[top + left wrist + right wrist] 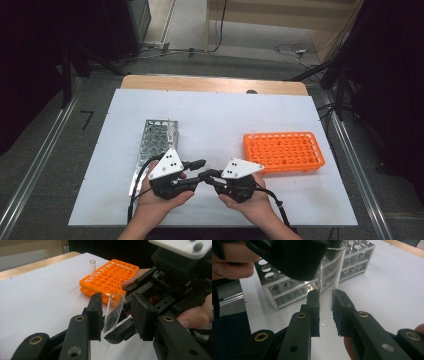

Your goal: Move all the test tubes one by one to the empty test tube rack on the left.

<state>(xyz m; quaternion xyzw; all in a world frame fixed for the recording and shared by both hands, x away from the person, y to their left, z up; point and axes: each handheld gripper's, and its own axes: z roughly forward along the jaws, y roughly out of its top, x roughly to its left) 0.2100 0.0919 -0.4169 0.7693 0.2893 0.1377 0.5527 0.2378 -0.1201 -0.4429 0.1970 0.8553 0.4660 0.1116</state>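
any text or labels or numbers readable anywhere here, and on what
None can be read. The orange rack, the metal rack, the glass test tube between the grippers and the white table cover bear no lettering that shows. The grey plates on the left gripper and right gripper carry only dots.

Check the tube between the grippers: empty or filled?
Empty, as far as shows. The tube is clear glass with no liquid line in the left gripper view; in the right gripper view the rack shows through it.
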